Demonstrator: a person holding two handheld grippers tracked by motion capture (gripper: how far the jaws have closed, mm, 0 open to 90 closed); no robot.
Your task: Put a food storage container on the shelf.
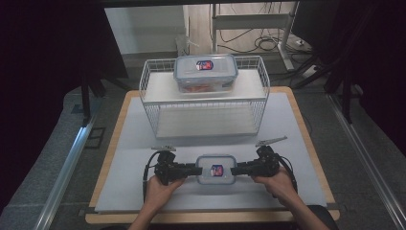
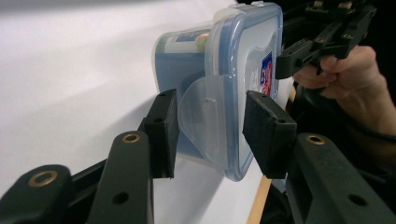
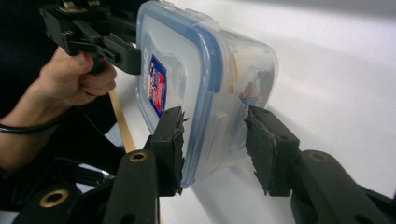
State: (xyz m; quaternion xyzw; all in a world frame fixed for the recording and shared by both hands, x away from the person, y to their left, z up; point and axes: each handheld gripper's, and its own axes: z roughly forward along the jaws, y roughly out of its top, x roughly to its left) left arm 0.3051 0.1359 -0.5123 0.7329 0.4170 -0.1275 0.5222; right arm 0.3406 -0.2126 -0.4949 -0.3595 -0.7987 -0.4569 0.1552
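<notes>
A small clear container (image 1: pixel 216 170) with a blue-sealed lid and a red and blue label lies near the table's front edge. My left gripper (image 1: pixel 197 169) is shut on its left end, and my right gripper (image 1: pixel 234 170) is shut on its right end. In the left gripper view, my left gripper (image 2: pixel 215 135) has one pad on the lid and the other on the underside of the container (image 2: pixel 233 56), across the end latch flap. In the right gripper view, my right gripper (image 3: pixel 215 140) clamps the opposite latch end of the container (image 3: pixel 187 60) the same way.
A white wire rack (image 1: pixel 148 91) stands at the back of the white table mat (image 1: pixel 134 143). A larger lidded container (image 1: pixel 206 72) sits on its upper shelf. The lower shelf is bare. Wooden table edges frame the mat, and cables lie on the floor beyond.
</notes>
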